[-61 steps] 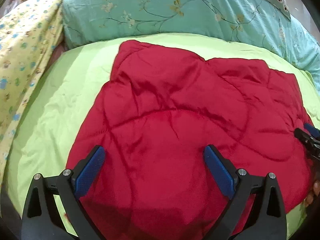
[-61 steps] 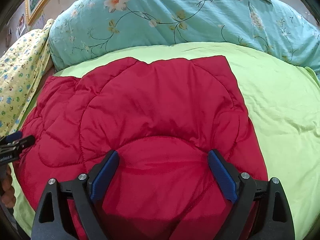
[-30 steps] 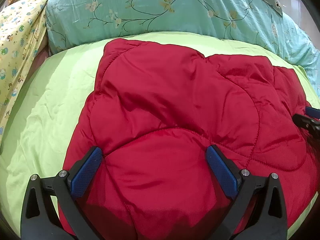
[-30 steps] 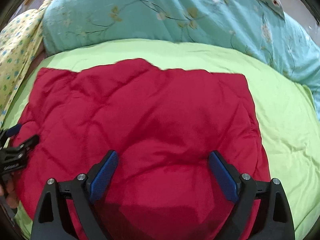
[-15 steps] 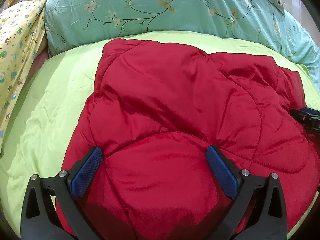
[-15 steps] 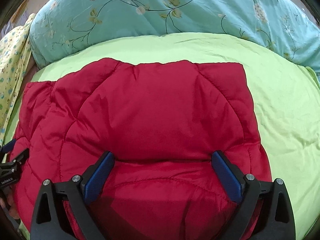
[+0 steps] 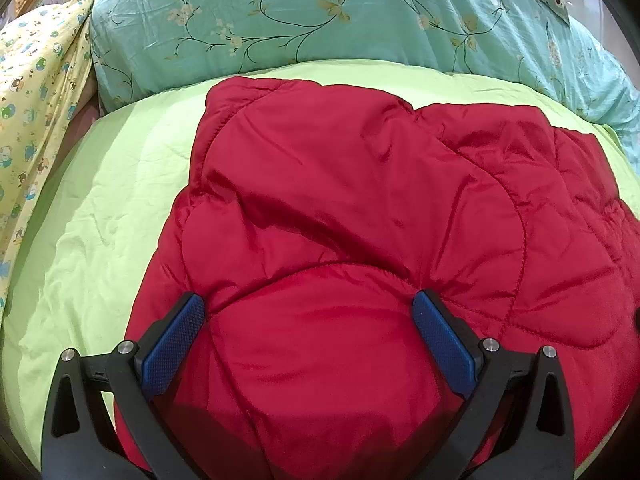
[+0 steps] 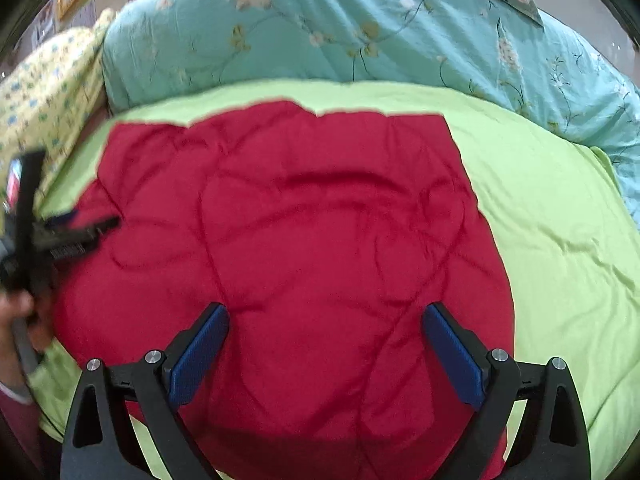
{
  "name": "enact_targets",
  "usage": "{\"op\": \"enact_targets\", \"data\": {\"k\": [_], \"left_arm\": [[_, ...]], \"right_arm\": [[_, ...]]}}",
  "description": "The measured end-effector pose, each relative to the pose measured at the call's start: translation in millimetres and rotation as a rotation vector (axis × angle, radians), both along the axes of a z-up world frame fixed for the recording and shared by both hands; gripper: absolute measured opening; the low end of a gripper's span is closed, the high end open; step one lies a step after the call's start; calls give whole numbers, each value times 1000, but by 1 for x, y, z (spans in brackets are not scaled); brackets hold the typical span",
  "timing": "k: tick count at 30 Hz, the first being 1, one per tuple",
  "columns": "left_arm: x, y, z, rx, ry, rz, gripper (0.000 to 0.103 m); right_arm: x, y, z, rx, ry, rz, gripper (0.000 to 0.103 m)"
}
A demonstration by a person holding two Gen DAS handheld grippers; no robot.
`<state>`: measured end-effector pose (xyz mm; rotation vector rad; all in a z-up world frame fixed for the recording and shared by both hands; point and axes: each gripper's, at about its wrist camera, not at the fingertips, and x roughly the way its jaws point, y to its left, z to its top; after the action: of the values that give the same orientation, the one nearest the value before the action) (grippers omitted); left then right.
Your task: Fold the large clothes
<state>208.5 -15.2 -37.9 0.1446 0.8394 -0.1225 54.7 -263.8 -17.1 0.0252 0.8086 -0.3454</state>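
A red quilted padded garment [image 7: 352,216] lies spread flat on a light green bed sheet [image 7: 116,200]; it also shows in the right wrist view [image 8: 304,232]. My left gripper [image 7: 308,328] is open and empty, its blue pads wide apart just above the garment's near left part. My right gripper [image 8: 326,338] is open and empty above the garment's near right part. The left gripper also appears blurred at the left edge of the right wrist view [image 8: 76,236], over the garment's left side.
A teal floral quilt [image 7: 360,12] is bunched along the far side of the bed. A yellow printed blanket [image 7: 32,92] hangs at the far left. The green sheet [image 8: 560,220] is bare to the right of the garment.
The right gripper has pulled back and up from the garment and its view is blurred by motion. The left gripper has shifted slightly; the right gripper no longer shows in its view. Both stay open.
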Motion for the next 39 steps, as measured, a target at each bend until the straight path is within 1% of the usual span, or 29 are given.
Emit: {"op": "enact_targets", "data": {"k": [4, 8, 11, 13, 15, 18, 19, 22, 24, 25, 28, 39], "left_arm": [[-19, 8, 12, -15, 5, -13, 103], [-57, 21, 21, -25, 4, -39, 103], [-81, 27, 21, -54, 24, -49, 103], [-89, 28, 19, -49, 37, -58, 103], [-93, 27, 14, -30, 52, -56, 103], [-92, 28, 9, -49, 80, -51, 103], [-90, 28, 8, -53, 88, -50, 103], [-91, 22, 4, -21, 83, -47, 103], [-91, 17, 1, 12, 74, -48, 103], [-91, 16, 0, 21, 72, -50, 103], [-90, 15, -4, 29, 68, -56, 103], [-86, 16, -12, 35, 59, -61, 103]], "right_arm": [[4, -9, -9, 1, -1, -14, 102], [1, -7, -11, -3, -10, -16, 103], [-2, -9, -11, 10, -18, -18, 103], [-5, -7, -7, 19, -22, -25, 102], [-13, -3, 0, 33, -43, -28, 102], [-34, 12, 12, 74, -102, 7, 102], [-39, 19, 15, 68, -112, 25, 102], [-36, 24, 12, 23, -68, 37, 102], [-27, 20, -1, 15, -9, 12, 102], [-23, 15, -10, 34, 8, 11, 103], [-19, 12, -20, 24, 4, 14, 103], [-22, 15, -18, 23, 0, 7, 103]]}}
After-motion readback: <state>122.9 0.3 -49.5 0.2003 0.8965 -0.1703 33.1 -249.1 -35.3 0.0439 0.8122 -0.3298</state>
